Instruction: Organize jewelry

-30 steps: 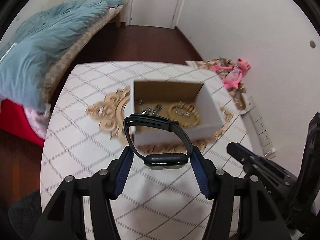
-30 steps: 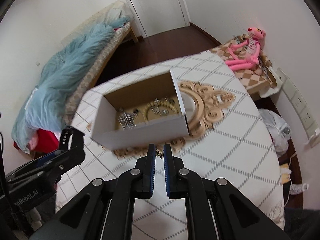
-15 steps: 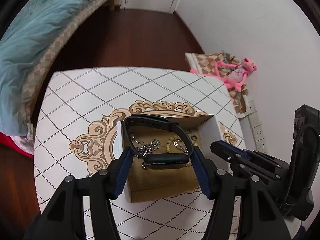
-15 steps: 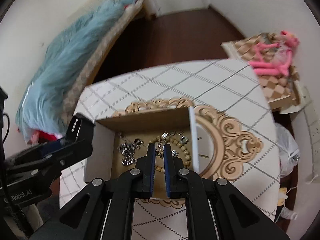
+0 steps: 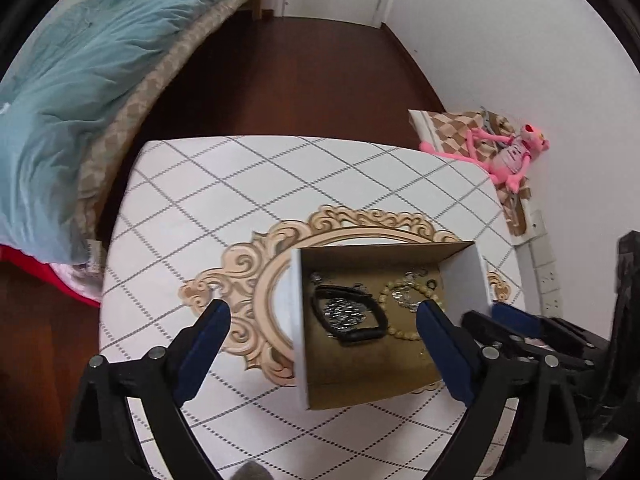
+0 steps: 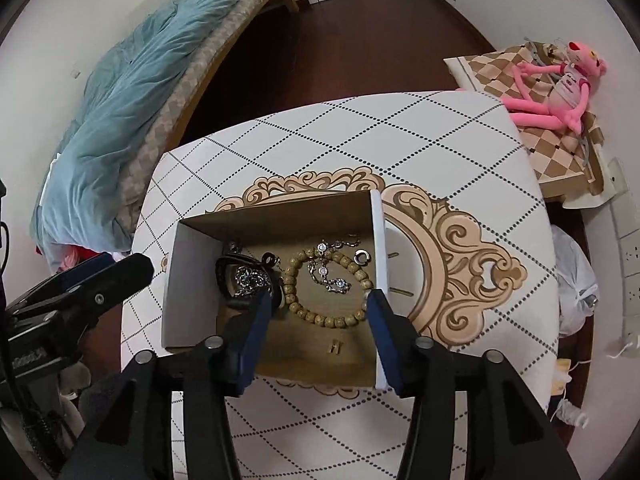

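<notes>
An open cardboard box [image 5: 304, 344] [image 6: 176, 280] stands on the patterned table. A black watch band [image 5: 348, 314] [image 6: 228, 276] lies inside it on a silver chain. A wooden bead bracelet [image 6: 320, 316] [image 5: 400, 334], a silver bracelet [image 6: 332, 276], rings and a small gold earring [image 6: 335, 346] also lie in the box. My left gripper [image 5: 324, 312] is open and empty above the box. My right gripper [image 6: 318, 304] is open and empty above the box too.
The table [image 5: 192, 208] [image 6: 460, 128] has a diamond pattern and a gold ornament. A bed with a blue quilt [image 5: 68, 80] is at the left. A pink plush toy [image 6: 556, 84] lies on a checked cushion at the right. A white bag [image 6: 576, 284] sits on the floor.
My left gripper opened and the watch band dropped into the box. My right gripper opened and the small gold earring it held now lies on the box floor.
</notes>
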